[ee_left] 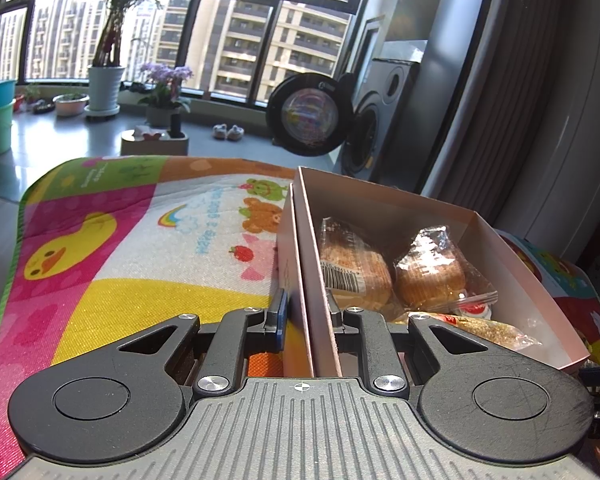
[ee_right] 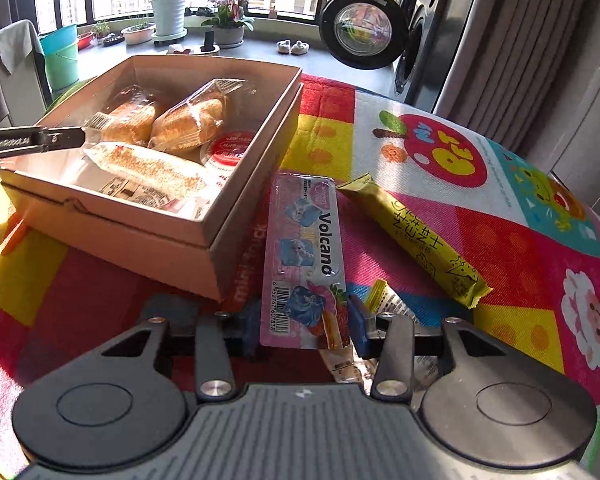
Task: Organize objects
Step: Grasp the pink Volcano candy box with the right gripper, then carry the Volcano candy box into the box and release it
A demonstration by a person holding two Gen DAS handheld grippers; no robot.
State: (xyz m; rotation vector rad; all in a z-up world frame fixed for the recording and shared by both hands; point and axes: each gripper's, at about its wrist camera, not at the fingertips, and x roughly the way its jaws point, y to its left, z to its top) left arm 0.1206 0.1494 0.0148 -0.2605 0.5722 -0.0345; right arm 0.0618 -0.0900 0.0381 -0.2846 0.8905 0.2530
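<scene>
An open cardboard box (ee_left: pixel 400 204) sits on the cartoon mat with wrapped breads (ee_left: pixel 430 272) and a red-lidded cup (ee_left: pixel 476 310) inside. My left gripper (ee_left: pixel 305 314) is shut on the box's near side wall, one finger outside and one inside. In the right wrist view the same box (ee_right: pixel 140 236) lies left, with the left gripper's finger (ee_right: pixel 60 138) on its far-left wall. My right gripper (ee_right: pixel 304 320) is shut on the lower end of a pink "Volcano" packet (ee_right: pixel 304 240) just right of the box. A yellow snack stick (ee_right: pixel 416 240) lies on the mat beyond it.
Another small wrapper (ee_right: pixel 388 304) lies under the right gripper's fingers. The colourful mat (ee_right: pixel 500 220) ends at a rounded edge on the right. Behind stand a washing machine with its round door (ee_right: pixel 362 24) open, potted plants (ee_right: pixel 168 12), a teal bucket (ee_right: pixel 60 56) and a curtain.
</scene>
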